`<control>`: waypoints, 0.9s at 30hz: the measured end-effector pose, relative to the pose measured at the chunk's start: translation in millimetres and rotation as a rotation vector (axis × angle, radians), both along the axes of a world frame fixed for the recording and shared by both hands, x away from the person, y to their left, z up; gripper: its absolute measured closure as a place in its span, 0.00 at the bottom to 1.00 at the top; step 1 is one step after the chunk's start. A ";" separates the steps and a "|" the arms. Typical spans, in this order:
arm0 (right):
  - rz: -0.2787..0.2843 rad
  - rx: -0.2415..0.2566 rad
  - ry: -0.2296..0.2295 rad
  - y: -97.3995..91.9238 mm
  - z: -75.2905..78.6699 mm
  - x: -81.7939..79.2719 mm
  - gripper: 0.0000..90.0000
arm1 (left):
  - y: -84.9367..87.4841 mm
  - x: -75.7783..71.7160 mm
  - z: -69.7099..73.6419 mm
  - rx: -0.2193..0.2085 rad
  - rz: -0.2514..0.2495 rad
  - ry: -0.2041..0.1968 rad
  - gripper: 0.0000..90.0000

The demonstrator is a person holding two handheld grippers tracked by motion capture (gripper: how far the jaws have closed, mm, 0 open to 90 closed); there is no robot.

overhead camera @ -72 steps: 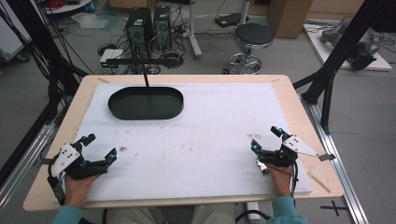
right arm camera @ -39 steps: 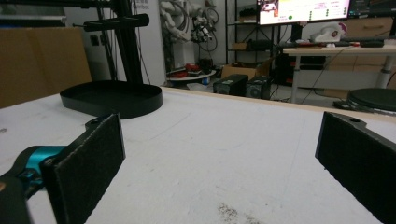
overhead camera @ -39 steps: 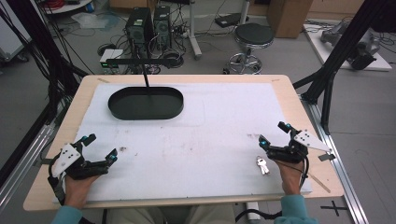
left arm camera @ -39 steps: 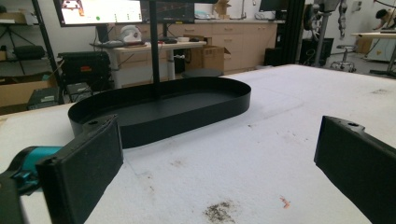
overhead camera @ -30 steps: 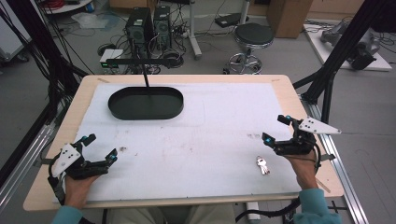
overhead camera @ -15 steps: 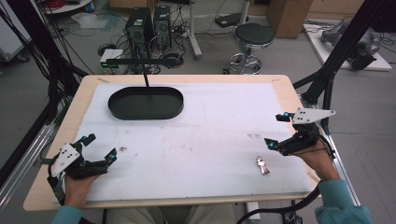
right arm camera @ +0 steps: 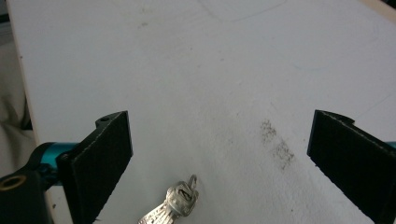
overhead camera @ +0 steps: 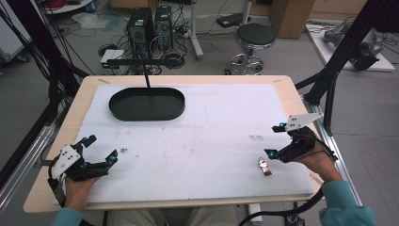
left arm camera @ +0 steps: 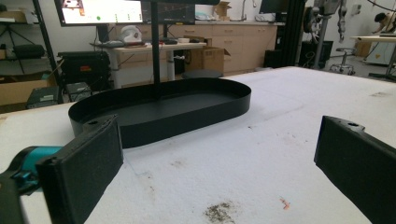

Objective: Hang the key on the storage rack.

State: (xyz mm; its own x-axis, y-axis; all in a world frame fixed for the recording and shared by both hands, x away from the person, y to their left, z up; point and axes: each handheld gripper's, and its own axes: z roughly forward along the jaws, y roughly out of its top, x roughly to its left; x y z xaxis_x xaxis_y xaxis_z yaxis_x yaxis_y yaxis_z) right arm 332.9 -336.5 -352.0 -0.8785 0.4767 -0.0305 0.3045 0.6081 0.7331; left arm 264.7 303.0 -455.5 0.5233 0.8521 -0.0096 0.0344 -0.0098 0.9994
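White mat [overhead camera: 197, 141] on wooden table [overhead camera: 84, 94]; keys [overhead camera: 263, 166], black tray [overhead camera: 147, 104].

I see even, bright overhead light on the white table [overhead camera: 211, 141], with soft, faint shadows. Both claw views are slightly soft up close; no glare shows.
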 end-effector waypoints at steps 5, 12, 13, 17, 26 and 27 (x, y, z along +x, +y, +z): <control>0.005 -0.047 0.053 0.7 -11.3 3.4 0.06 | -0.3 -0.2 -0.1 -0.001 0.002 -0.003 0.02; 0.033 -0.136 0.109 8.8 -22.5 4.3 0.06 | -0.2 -0.1 0.0 -0.001 0.000 -0.002 0.02; 0.036 -0.147 0.115 10.0 -23.4 4.5 0.07 | -0.2 -0.1 0.0 -0.001 0.000 -0.002 0.02; 0.026 -0.165 0.147 12.8 -26.9 6.2 0.07 | -0.3 -0.4 0.0 0.005 -0.001 -0.003 0.02; 0.039 -0.203 0.200 14.9 -31.2 9.0 0.22 | -0.3 -0.2 0.1 0.005 -0.001 -0.002 0.02; 0.034 -0.208 0.207 15.4 -31.8 9.3 0.24 | -0.3 -0.2 0.0 0.006 -0.001 -0.003 0.02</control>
